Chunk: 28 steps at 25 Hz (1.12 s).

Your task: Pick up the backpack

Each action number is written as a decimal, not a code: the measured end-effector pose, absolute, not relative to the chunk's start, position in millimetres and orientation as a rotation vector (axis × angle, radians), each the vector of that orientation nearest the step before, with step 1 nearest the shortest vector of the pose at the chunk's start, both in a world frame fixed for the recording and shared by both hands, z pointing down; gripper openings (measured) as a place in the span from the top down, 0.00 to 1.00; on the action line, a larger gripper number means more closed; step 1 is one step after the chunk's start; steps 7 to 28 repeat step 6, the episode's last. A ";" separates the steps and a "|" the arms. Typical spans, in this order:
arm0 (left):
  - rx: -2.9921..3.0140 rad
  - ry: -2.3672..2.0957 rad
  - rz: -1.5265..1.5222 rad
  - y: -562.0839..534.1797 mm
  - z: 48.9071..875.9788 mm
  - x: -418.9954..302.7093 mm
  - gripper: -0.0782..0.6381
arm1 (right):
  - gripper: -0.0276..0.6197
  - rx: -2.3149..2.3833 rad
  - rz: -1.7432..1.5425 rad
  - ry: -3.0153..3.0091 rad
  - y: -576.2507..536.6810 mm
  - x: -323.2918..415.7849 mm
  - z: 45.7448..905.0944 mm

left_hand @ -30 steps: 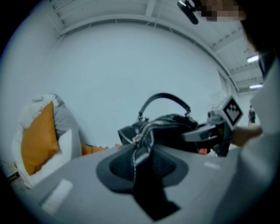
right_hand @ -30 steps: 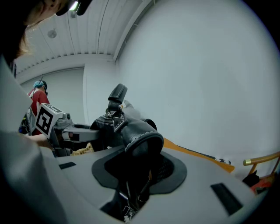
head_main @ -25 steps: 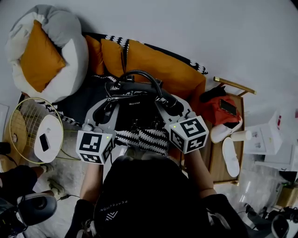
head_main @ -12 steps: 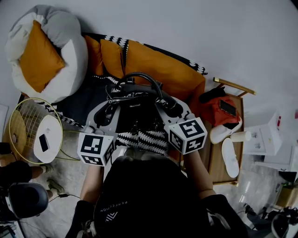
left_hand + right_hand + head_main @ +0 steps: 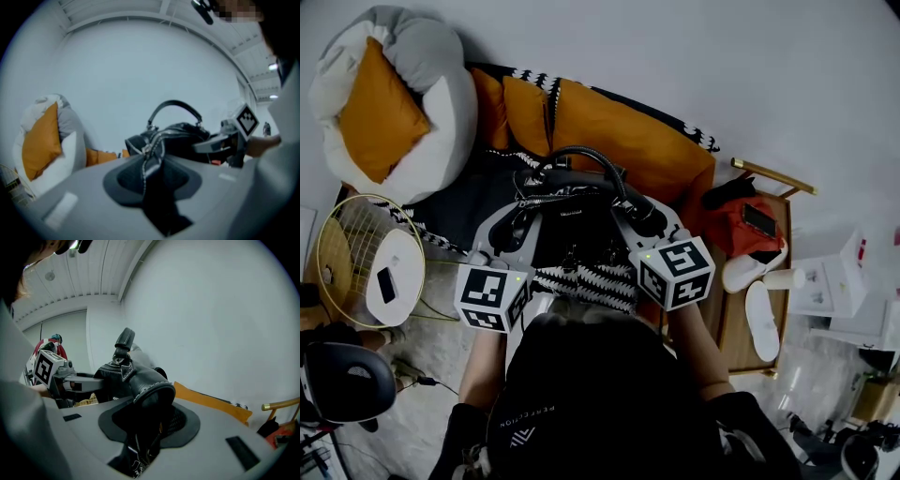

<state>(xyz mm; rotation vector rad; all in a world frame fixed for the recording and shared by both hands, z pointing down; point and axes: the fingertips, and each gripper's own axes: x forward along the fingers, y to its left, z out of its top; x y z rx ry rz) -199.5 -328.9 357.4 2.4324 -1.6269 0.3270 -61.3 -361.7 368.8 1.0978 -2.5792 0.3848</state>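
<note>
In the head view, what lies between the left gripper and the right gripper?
The black backpack lies there; the left gripper and the right gripper each grip one side of it. The head view shows it.

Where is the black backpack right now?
In the head view the backpack is at centre, clamped on either side by the left gripper and right gripper, just in front of the orange sofa cushions.

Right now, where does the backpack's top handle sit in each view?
Head view: the handle arches just above centre, over the backpack.
Left gripper view: the handle loops up at centre, seen side-on.
Right gripper view: the handle stands left of centre, seen end-on.
Shared landmark: the orange sofa behind it, in all three.
</note>
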 end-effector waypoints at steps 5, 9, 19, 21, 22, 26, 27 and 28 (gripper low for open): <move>2.417 -1.620 0.324 -331.4 363.0 -201.1 0.74 | 0.78 1.085 0.389 -2.569 -365.2 -62.7 373.7; 2.414 -1.620 0.323 -332.1 364.0 -201.6 0.74 | 0.78 1.083 0.390 -2.568 -366.1 -63.0 374.4; 2.414 -1.620 0.323 -332.1 364.0 -201.6 0.74 | 0.78 1.083 0.390 -2.568 -366.1 -63.0 374.4; 2.414 -1.620 0.323 -332.1 364.0 -201.6 0.74 | 0.78 1.083 0.390 -2.568 -366.1 -63.0 374.4; 2.414 -1.620 0.323 -332.1 364.0 -201.6 0.74 | 0.78 1.083 0.390 -2.568 -366.1 -63.0 374.4; 2.414 -1.620 0.323 -332.1 364.0 -201.6 0.74 | 0.78 1.083 0.390 -2.568 -366.1 -63.0 374.4; 2.414 -1.620 0.323 -332.1 364.0 -201.6 0.74 | 0.78 1.083 0.390 -2.568 -366.1 -63.0 374.4; 2.414 -1.620 0.323 -332.1 364.0 -201.6 0.74 | 0.78 1.083 0.390 -2.568 -366.1 -63.0 374.4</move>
